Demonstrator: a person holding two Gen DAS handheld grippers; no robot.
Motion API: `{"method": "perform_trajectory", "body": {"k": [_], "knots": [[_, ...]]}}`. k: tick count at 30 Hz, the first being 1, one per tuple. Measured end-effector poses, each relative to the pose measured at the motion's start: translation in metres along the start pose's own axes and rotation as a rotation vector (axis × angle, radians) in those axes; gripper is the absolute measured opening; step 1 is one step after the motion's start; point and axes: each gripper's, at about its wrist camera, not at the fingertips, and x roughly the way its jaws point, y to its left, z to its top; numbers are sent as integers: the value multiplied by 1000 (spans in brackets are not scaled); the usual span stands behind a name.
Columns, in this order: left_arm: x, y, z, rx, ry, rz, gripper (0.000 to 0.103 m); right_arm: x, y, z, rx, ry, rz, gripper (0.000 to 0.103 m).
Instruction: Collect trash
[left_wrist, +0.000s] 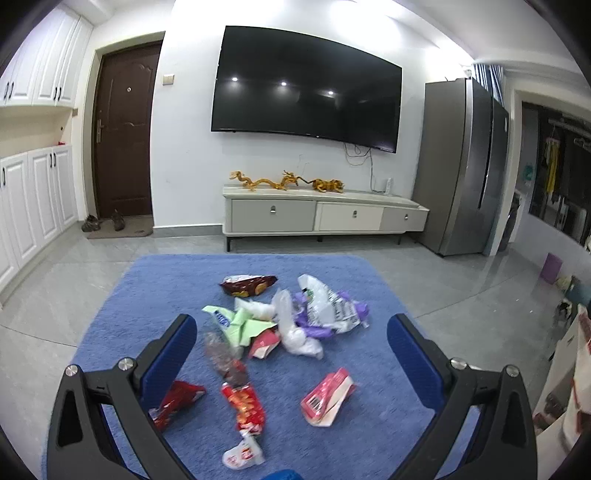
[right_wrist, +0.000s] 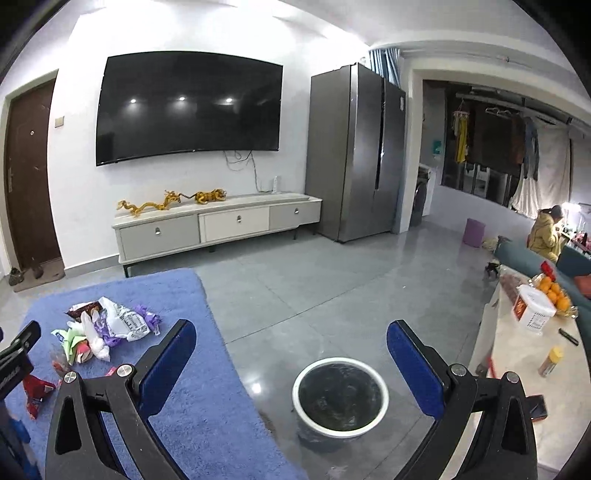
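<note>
Wrappers (left_wrist: 280, 325) on rug (left_wrist: 155, 295) | bin (right_wrist: 340, 397) beside | both hand-held grippers wide, empty

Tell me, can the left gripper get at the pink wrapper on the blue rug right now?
Probably yes. The left gripper is open and holds nothing, and the pink wrapper lies alone on the blue rug, below the open fingers with nothing covering it.

Setting: living room of a lived-in home. Evidence: large wall-mounted television (left_wrist: 306, 86) above a low white media console (left_wrist: 321, 214) carrying golden dragon figurines (left_wrist: 286, 181). Brown entry door (left_wrist: 123, 129) with shoes (left_wrist: 103, 221) on a mat; white built-in cabinets (left_wrist: 33, 195) beside it. Steel side-by-side refrigerator (right_wrist: 356, 151), clothes hanging (right_wrist: 491, 147) in an adjoining space, a teal sofa (right_wrist: 517, 254), oranges (right_wrist: 554, 291) on a counter, blue rug (left_wrist: 166, 280) on grey tile.
</note>
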Motion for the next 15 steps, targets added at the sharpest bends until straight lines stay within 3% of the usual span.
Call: {"method": "perform_trajectory", "body": {"k": [7, 15], "knots": [[4, -6, 5, 20, -2, -15, 103, -11, -4, 8, 15, -36, -1, 103], [18, 6, -12, 24, 46, -4, 103, 13, 6, -9, 50, -25, 112, 103]]}}
